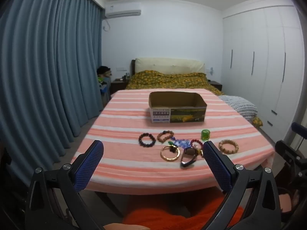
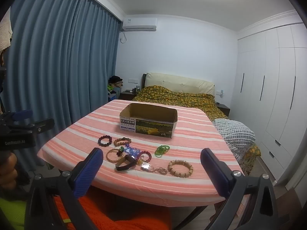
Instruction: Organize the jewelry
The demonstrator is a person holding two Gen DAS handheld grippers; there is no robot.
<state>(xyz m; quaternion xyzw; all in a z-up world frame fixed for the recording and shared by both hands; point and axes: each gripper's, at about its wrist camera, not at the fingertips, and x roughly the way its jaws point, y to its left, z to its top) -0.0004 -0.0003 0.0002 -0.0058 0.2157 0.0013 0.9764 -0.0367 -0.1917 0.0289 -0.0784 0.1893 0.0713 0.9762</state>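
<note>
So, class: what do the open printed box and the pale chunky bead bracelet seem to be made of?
Open printed box: cardboard, matte brown inside, glossy printed front. Pale chunky bead bracelet: probably wood, going by its tan, dull-looking beads.

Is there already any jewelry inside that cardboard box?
No, the cardboard box shows only bare brown walls inside, while the bracelets all lie on the striped cloth in front of it.
</note>
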